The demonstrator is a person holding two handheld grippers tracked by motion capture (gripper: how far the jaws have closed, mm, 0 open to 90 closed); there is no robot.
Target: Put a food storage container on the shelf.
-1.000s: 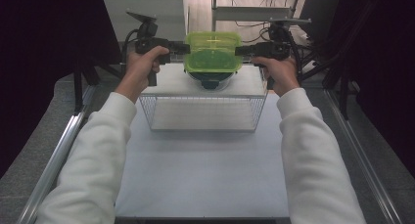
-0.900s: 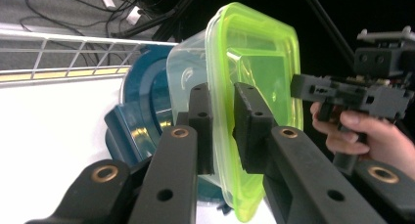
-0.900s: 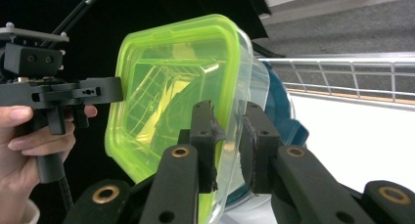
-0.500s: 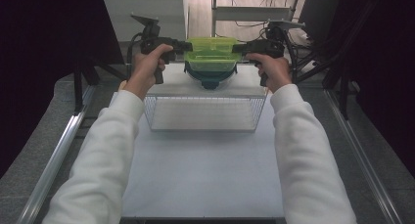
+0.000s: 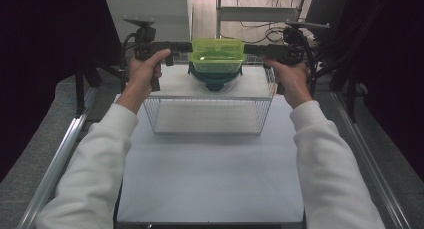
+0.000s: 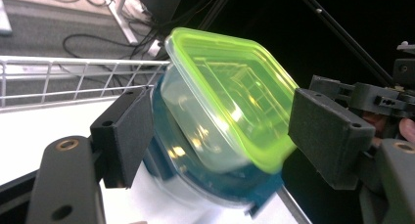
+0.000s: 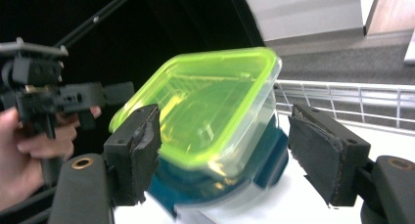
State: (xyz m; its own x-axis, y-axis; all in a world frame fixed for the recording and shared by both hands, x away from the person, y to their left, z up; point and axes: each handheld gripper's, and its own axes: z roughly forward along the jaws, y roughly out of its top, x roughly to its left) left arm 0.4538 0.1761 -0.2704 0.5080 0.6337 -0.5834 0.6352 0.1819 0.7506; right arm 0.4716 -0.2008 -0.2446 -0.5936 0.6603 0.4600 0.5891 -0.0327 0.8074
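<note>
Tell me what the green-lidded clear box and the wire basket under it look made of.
The clear box with lime-green lid looks like glossy translucent plastic: light glints off it and its ribs show through. The white wire basket looks like coated metal wire in an open welded grid, matte; the coating type is unclear.

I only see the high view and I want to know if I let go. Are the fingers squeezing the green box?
Observer: No. The left gripper has just opened, and its fingers stand wide of the green box.
Operator: And the other one?
Observer: The right gripper has just opened too, with a gap on each side of the box.
Operator: Is anything inside it?
Observer: It is clear under the lid and looks empty.
</note>
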